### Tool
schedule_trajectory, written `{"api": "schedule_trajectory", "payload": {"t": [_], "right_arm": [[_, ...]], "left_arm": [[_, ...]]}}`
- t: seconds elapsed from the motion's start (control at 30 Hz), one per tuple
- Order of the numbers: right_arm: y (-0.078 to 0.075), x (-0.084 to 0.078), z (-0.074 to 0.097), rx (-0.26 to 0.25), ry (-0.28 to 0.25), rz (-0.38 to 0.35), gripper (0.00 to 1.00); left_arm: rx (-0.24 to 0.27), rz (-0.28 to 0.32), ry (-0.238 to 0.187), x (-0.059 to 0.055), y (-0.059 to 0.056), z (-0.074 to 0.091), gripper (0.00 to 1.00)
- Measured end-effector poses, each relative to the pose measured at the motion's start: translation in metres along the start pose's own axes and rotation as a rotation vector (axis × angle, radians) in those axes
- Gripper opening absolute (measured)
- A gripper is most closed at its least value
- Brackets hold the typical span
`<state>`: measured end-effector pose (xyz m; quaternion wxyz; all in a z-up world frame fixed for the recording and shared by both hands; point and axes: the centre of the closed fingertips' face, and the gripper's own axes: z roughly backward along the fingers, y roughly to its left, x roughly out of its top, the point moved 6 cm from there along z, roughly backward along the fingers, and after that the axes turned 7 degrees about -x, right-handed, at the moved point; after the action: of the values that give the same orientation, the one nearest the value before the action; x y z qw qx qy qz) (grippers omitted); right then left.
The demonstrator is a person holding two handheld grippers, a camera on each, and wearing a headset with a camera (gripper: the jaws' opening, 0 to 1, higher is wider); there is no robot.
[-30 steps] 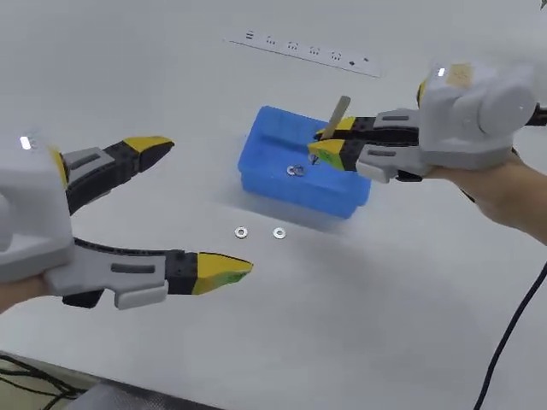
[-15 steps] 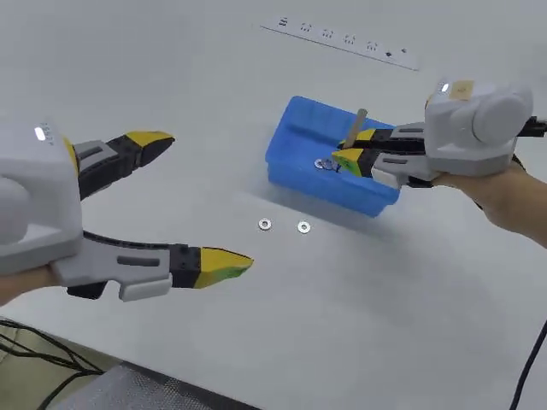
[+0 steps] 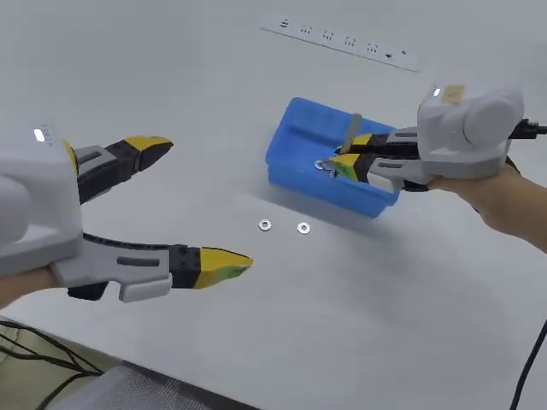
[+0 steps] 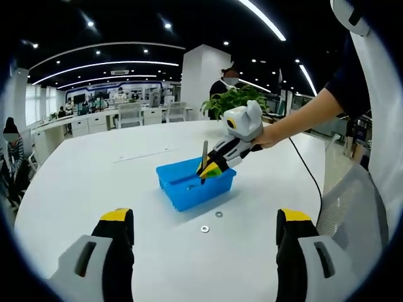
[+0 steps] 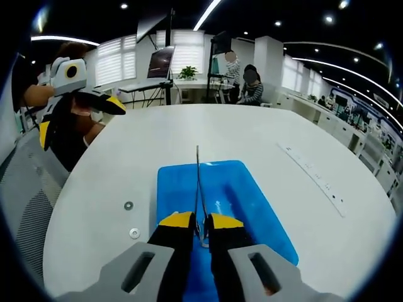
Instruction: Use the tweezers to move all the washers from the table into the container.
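The blue container (image 3: pixel 299 145) sits on the white table, with washers (image 3: pixel 321 165) inside it. My right gripper (image 3: pixel 340 160) hovers over its right part, shut on the grey tweezers (image 3: pixel 352 128), which stand nearly upright with the tip down in the container. In the right gripper view the tweezers (image 5: pixel 197 182) rise between the shut jaws over the container (image 5: pixel 245 201). Two washers (image 3: pixel 265 225) (image 3: pixel 303 227) lie on the table just in front of the container. My left gripper (image 3: pixel 205 203) hangs wide open to the left, holding nothing; the left gripper view shows both washers (image 4: pixel 204 229) (image 4: pixel 218 214) ahead.
A white power strip (image 3: pixel 346 43) lies on the far side of the table. The table's front edge (image 3: pixel 128 363) runs along the lower left, with black cables below it. An office with desks and people lies beyond the table.
My right gripper with the tweezers has drifted slightly left over the container, and the tweezers lean a bit more. The left gripper has stayed open and in place.
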<state>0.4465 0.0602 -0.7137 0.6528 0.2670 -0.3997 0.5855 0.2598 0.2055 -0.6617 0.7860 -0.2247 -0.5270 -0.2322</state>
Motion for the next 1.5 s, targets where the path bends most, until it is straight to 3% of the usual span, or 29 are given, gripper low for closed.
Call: {"api": "schedule_trajectory", "payload": {"t": [0.3,0.4,0.5,0.57,0.63,0.77,1.03,1.17,1.27,1.43,1.5], "right_arm": [[0.000,0.006,0.007,0.004,0.003,0.022,0.08],[0.002,0.007,0.008,0.005,0.004,0.023,0.08],[0.003,0.007,0.010,0.010,0.009,0.034,0.08],[0.003,0.009,0.012,-0.001,0.016,0.053,0.08],[0.003,0.011,0.014,-0.007,0.012,0.035,0.08],[0.004,0.016,0.016,-0.010,0.003,0.059,0.08],[0.002,0.019,0.018,-0.019,-0.006,0.056,0.08],[0.003,0.020,0.019,-0.013,-0.012,0.063,0.08],[0.004,0.021,0.020,-0.008,-0.017,0.067,0.08],[0.006,0.021,0.021,0.002,-0.020,0.087,0.08],[0.007,0.021,0.021,0.007,-0.019,0.096,0.08]], "left_arm": [[-0.031,-0.010,0.002,0.007,0.001,-0.012,0.97],[-0.043,0.018,-0.005,0.012,0.009,-0.020,0.89],[-0.050,-0.010,-0.002,0.020,0.017,-0.033,0.87],[-0.058,-0.075,0.039,0.021,0.024,-0.044,0.85],[-0.096,-0.099,0.055,0.023,0.025,-0.055,0.80],[-0.164,-0.108,0.031,0.033,0.030,-0.075,0.75],[-0.241,-0.152,-0.002,0.062,0.032,-0.115,0.61],[-0.274,-0.177,-0.019,0.073,0.030,-0.127,0.44],[-0.304,-0.179,-0.030,0.080,0.029,-0.134,0.41],[-0.413,-0.254,0.017,0.085,0.018,-0.145,0.32],[-0.428,-0.267,0.026,0.088,0.015,-0.149,0.28]]}}
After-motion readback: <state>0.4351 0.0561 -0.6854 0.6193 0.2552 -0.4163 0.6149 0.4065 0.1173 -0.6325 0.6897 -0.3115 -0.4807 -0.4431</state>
